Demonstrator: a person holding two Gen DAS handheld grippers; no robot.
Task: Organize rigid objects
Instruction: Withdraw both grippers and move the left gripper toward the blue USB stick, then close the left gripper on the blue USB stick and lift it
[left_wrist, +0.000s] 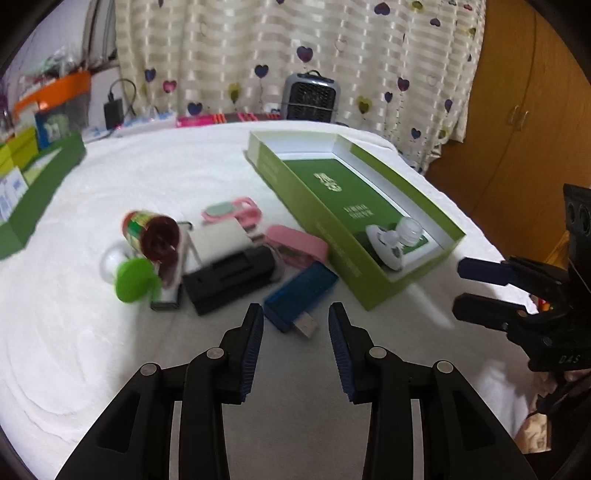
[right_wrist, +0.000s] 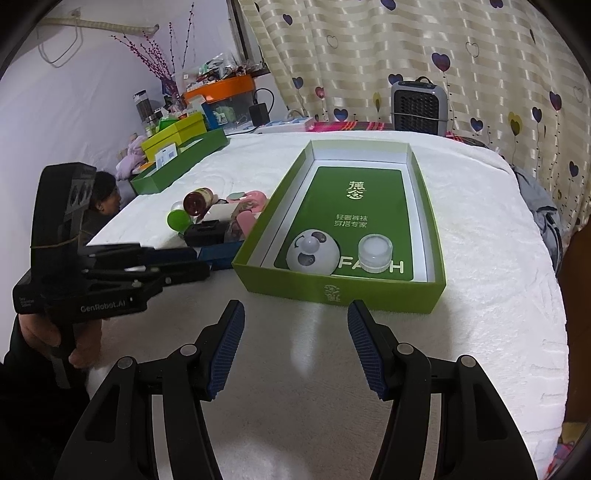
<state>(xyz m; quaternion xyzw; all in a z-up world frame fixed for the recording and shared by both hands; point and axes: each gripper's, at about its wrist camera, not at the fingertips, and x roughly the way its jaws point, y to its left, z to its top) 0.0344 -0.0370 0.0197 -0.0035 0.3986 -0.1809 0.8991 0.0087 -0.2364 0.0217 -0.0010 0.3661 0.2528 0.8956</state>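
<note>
Landmark: green box (right_wrist: 432, 236), sitting open on the white bed cover (right_wrist: 480, 295). Far left of the box, a clutter pile is lying: green ball (left_wrist: 135, 279), red-lidded jar (left_wrist: 153, 236) tipped on its side, black block (left_wrist: 229, 278), pink clips (left_wrist: 295, 245), all touching or overlapping. Blue USB stick (left_wrist: 297, 297) is lying just beside the box's left wall, plug end pointing toward the left tool (left_wrist: 296, 341). Left tool is hovering just short of the stick, fingers partly apart, gripping nothing. Inside the box, at its near end, a white panda-face dome (right_wrist: 312, 251) and a clear round cap (right_wrist: 375, 253) are sitting side by side. Right tool (right_wrist: 295, 345) is hovering in front of the box's near wall, fingers wide apart, holding nothing.
</note>
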